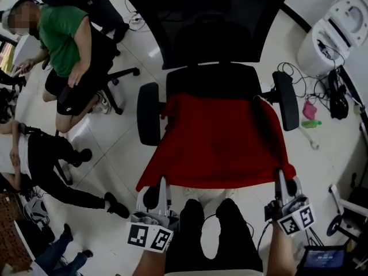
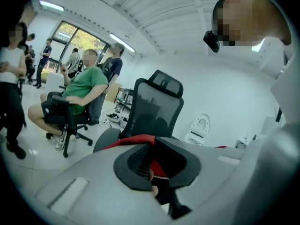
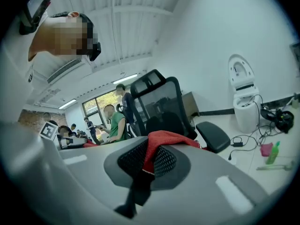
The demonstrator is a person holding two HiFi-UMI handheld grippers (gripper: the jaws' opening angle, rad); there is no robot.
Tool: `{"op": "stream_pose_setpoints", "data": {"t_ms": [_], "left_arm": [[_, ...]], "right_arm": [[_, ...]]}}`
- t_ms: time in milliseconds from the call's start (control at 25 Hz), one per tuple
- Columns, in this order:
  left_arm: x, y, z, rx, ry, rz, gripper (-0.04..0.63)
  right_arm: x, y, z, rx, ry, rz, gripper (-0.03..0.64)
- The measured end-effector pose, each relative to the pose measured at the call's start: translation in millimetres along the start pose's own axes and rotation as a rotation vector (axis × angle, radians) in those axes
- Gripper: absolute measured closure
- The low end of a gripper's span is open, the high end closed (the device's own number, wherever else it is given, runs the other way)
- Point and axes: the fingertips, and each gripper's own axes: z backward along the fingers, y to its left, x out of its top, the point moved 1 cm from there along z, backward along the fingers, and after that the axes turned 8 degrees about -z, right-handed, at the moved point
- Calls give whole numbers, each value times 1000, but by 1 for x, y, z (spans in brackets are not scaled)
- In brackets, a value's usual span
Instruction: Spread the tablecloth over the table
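1. The red cloth [image 1: 218, 148] lies draped over the seat of the black chair [image 1: 224, 27]. It runs from just in front of the backrest to the seat's front edge and lies between the two armrests.
2. The left tongs [image 1: 163, 184] are at the cloth's front left corner and the right tongs [image 1: 282, 178] at its front right corner. Both sit just in front of the chair seat.
3. In the left gripper view the left tongs [image 2: 152, 171] are pressed together on a fold of the cloth [image 2: 160, 167], with red showing between the black pads.
4. In the right gripper view the right tongs [image 3: 149, 162] pinch the cloth [image 3: 164, 139], which bunches over the top of the pads.
5. Only the head view shows the whole cloth spread on the seat and both tongs at once. The gripper views show the pinch itself, with the chair's backrest rising behind it.
6. A white toilet [image 1: 339, 30] stands on the floor to the right of the chair. A green bottle [image 1: 311, 123] lies on the floor near the right armrest.
7. A person in green [image 1: 63, 33] sits on another chair well to the left of the chair.
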Motion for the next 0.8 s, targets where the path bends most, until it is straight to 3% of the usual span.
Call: {"op": "stream_pose_setpoints", "data": {"t_ms": [120, 280, 360, 640, 800], "left_arm": [[70, -20, 9, -15, -73, -56, 577], [151, -39, 21, -41, -161, -101, 577], [183, -46, 28, -52, -184, -117, 577], [275, -81, 53, -135, -204, -198, 577], [310, -107, 66, -184, -225, -239, 577]], "right_arm": [[56, 31, 4, 22, -44, 60, 603], [119, 75, 13, 28, -53, 240, 603], [150, 95, 17, 34, -72, 282, 603], [261, 154, 44, 75, -208, 313, 603], [302, 174, 69, 82, -268, 323, 603]]}}
